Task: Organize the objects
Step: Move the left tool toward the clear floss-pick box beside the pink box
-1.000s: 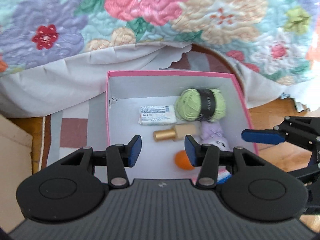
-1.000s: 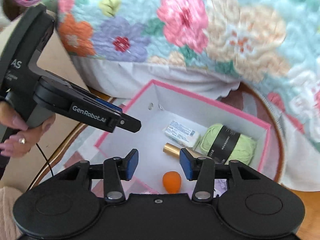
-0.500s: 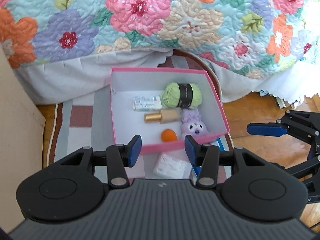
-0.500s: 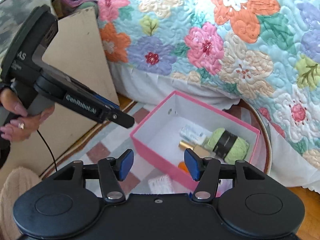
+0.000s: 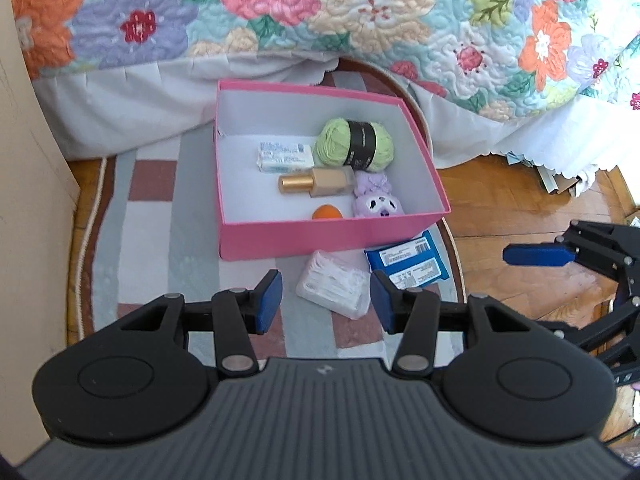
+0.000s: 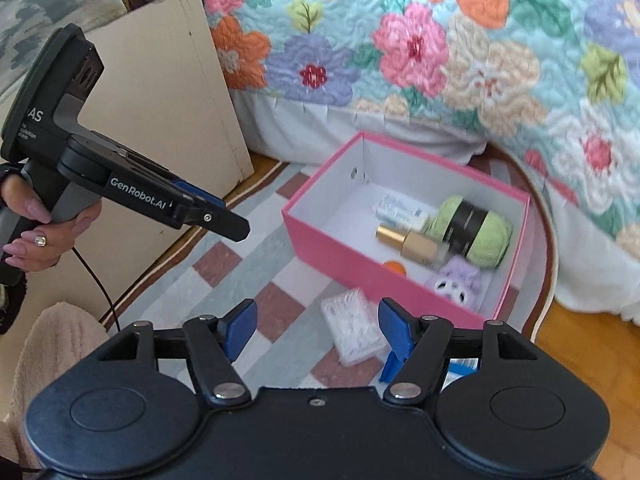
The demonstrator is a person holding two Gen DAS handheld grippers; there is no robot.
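A pink box point(image 5: 328, 236) point(image 6: 340, 258) stands on the rug. It holds green yarn point(image 5: 354, 144) point(image 6: 472, 230), a white packet point(image 5: 285, 156), a gold-capped bottle point(image 5: 316, 183) point(image 6: 412, 244), an orange ball point(image 5: 327, 213) and a purple plush point(image 5: 378, 200) point(image 6: 456, 282). In front of the box lie a clear packet of white swabs point(image 5: 334, 288) point(image 6: 354, 326) and a blue packet point(image 5: 408, 266). My left gripper point(image 5: 326, 306) is open and empty above the swab packet. My right gripper point(image 6: 316, 330) is open and empty, near the same packet.
A flowered quilt point(image 5: 320, 12) hangs over the bed behind the box. A beige panel point(image 6: 160, 92) stands at the left. The checked rug point(image 5: 152, 216) lies on a wooden floor point(image 5: 512, 200). The left gripper's handle and hand point(image 6: 48, 216) show in the right wrist view.
Both grippers have drawn back and up from the box. The swab packet and blue packet have come into view in front of it. Both stay open.
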